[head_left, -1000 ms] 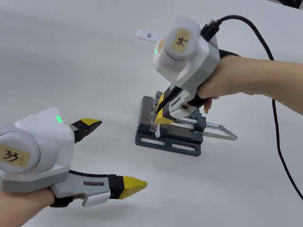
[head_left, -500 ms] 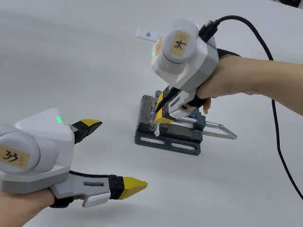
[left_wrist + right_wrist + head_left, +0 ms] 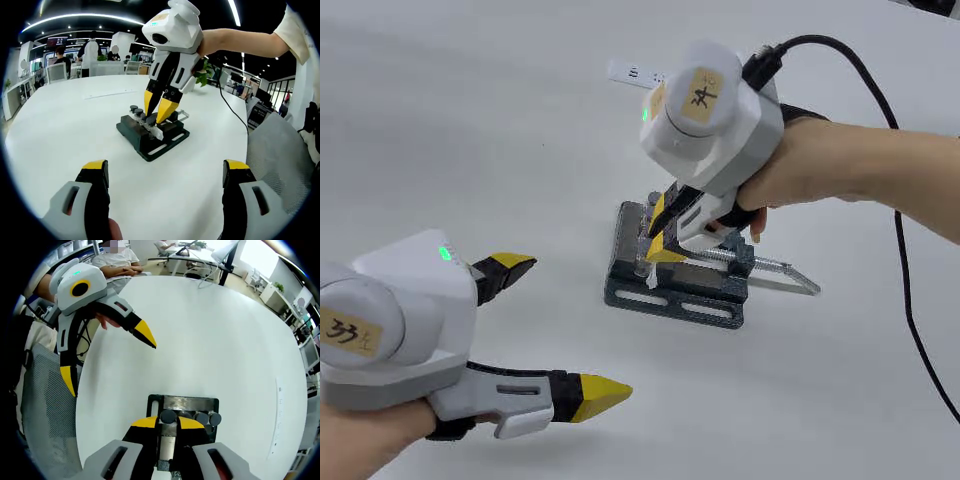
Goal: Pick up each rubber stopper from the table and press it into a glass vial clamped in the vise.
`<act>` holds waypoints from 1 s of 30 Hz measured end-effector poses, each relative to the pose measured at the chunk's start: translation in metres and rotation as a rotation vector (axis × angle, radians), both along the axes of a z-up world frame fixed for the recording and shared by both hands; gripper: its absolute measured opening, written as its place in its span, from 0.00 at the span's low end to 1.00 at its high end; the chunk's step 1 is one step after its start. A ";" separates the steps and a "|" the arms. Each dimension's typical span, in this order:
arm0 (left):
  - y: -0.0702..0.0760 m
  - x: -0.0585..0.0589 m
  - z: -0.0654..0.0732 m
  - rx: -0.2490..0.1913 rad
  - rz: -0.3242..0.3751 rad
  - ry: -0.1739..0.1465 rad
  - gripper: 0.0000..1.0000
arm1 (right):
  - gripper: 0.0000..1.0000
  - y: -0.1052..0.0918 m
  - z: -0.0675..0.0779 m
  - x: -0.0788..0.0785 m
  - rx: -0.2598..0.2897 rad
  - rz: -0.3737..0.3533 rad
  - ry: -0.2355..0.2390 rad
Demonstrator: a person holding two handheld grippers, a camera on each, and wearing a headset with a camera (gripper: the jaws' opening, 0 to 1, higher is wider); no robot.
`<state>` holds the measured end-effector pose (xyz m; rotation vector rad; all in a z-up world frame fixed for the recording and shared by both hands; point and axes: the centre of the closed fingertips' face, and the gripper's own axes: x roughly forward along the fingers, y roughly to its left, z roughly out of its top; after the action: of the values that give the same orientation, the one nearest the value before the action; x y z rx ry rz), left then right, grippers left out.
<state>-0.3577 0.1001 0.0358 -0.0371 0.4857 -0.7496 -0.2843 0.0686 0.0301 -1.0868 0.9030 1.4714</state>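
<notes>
Little has changed since a second ago. The right gripper [image 3: 658,240] still points down over the vise [image 3: 675,295] on the white table [image 3: 470,120], barely shifted. Its fingers are drawn close together on either side of a dark rubber stopper [image 3: 168,416], which sits on the glass vial [image 3: 642,264] at the near end of the clamped row. I cannot tell whether they actually pinch it. Further stoppered vials [image 3: 201,417] stand beside it in the vise. The left gripper [image 3: 570,325] hovers as before, well apart at the lower left, its fingers spread wide with nothing between them.
</notes>
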 end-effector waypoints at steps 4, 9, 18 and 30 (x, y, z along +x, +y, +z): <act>0.001 0.000 0.000 0.001 0.002 0.002 0.94 | 0.10 0.000 0.000 0.000 0.000 0.001 0.001; 0.001 0.001 -0.001 -0.003 0.002 0.004 0.94 | 0.10 0.000 0.000 0.000 -0.001 0.000 0.003; 0.000 0.000 -0.002 -0.004 -0.001 0.006 0.94 | 0.09 0.004 0.000 -0.001 0.002 0.009 0.005; 0.000 0.002 -0.001 -0.005 0.001 0.005 0.93 | 0.08 0.002 0.001 -0.001 -0.004 0.023 -0.006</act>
<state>-0.3560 0.1004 0.0345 -0.0439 0.4883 -0.7494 -0.2854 0.0704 0.0306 -1.1070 0.8929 1.4850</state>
